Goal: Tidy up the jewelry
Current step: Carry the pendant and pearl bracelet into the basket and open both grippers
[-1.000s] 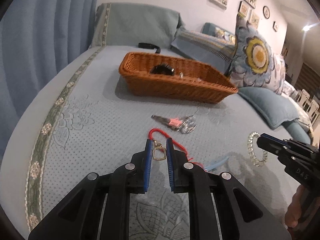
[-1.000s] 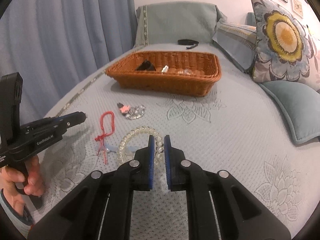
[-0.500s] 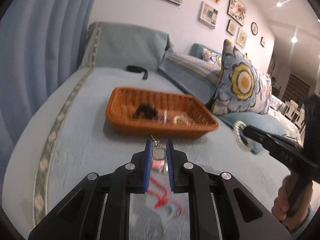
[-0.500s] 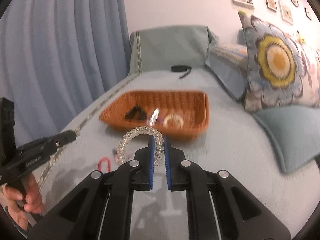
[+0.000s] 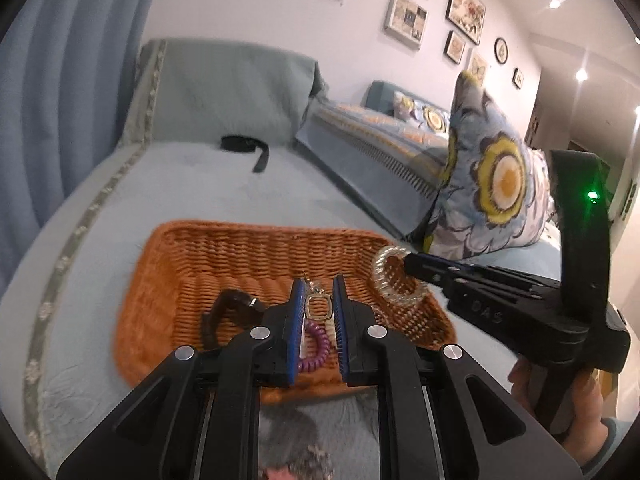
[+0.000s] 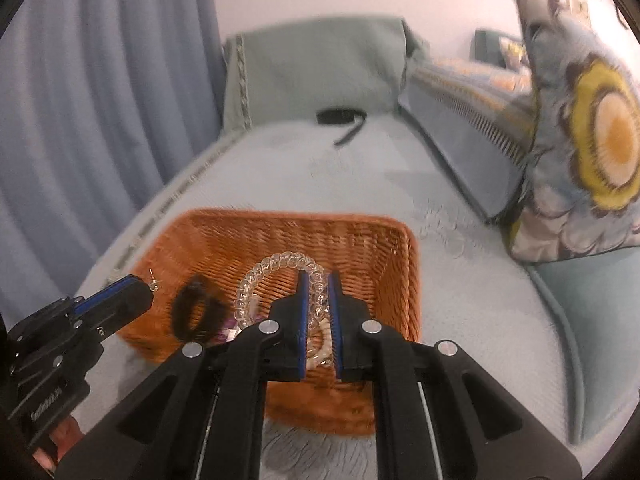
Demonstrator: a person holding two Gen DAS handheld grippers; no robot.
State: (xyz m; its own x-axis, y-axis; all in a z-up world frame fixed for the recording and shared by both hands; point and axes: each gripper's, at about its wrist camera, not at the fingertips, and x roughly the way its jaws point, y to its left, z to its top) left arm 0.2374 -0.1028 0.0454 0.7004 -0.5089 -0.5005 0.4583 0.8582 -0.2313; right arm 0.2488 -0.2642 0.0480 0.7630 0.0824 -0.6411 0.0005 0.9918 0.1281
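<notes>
While both tools are hanging over the orange wicker basket [image 5: 168,264], the left hand-held gripper [image 5: 316,300] is pinching a small gold rectangular clasp [image 5: 318,306] between its blue pads, its jaws drawn in narrow around the metal frame; a fine hook or earring-like bit is sticking up just above the clasp, though it is too small to make out clearly. Seen from the right wrist camera, the right hand-held gripper [image 6: 318,300] is clamping a clear beaded bracelet [image 6: 276,264], with the loop arching up and to the left of the fingertips above the basket's interior. That same bracelet [image 5: 390,280] is showing in the left view at the tip of the right hand-held gripper [image 5: 412,264], hovering over the basket's right end. Inside the basket, a black looped band [image 5: 226,312] is lying toward the left side, and a purple coiled hair tie [image 5: 316,354] is resting on the woven floor directly under the left tool's fingers. The basket is sitting on a pale blue quilted sofa seat [image 6: 360,176], with a black strap [image 6: 340,118] lying well behind it near the backrest. A floral cushion [image 6: 592,152] is leaning at the right, and blue curtains [image 6: 100,100] are hanging at the left.
</notes>
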